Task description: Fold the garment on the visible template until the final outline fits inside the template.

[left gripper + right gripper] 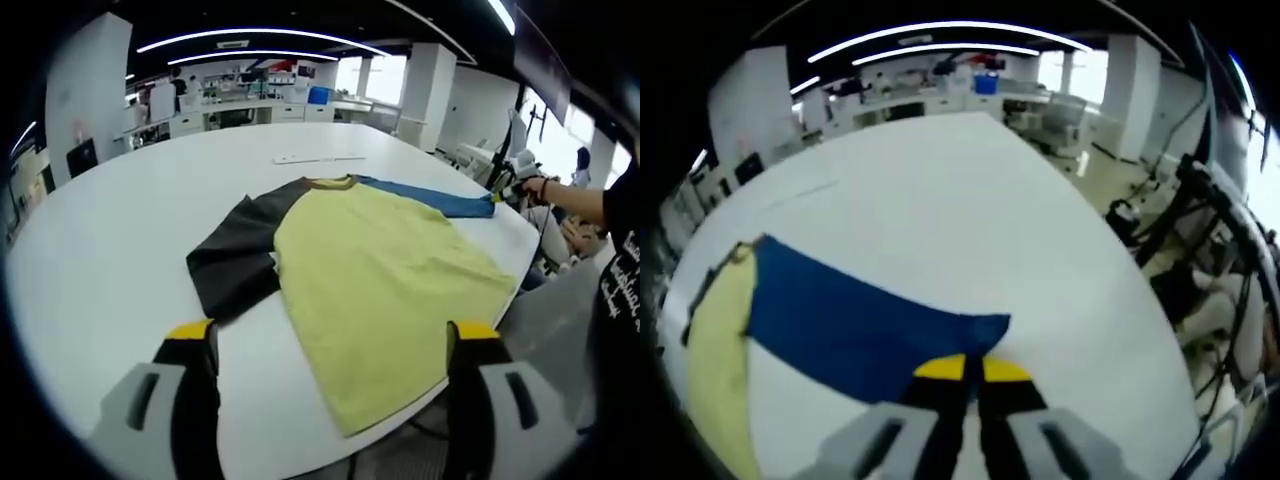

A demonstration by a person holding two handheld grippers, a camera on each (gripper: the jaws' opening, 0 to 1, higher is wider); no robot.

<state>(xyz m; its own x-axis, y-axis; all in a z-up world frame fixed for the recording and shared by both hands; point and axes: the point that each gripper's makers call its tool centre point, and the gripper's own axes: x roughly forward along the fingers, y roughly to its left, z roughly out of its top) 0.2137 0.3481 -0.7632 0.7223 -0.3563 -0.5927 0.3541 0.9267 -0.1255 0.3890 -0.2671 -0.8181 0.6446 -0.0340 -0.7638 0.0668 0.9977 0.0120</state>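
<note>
Blue sleeve pinched, first fold about to be set up

The shirt (370,280) was laid flat on the white table (120,250), yellow body in the middle, dark sleeve (240,255) spread to one side and blue sleeve (860,320) stretched out toward the table edge. The right gripper (972,372) was clamped shut on the blue sleeve's cuff, probably so the sleeve could be pulled over the body. The left gripper (330,345) was held wide open above the near hem, nothing gripped, likely kept ready for the hem or dark sleeve. No template outline could be made out, and the hem corner was hung slightly past the edge.
</note>
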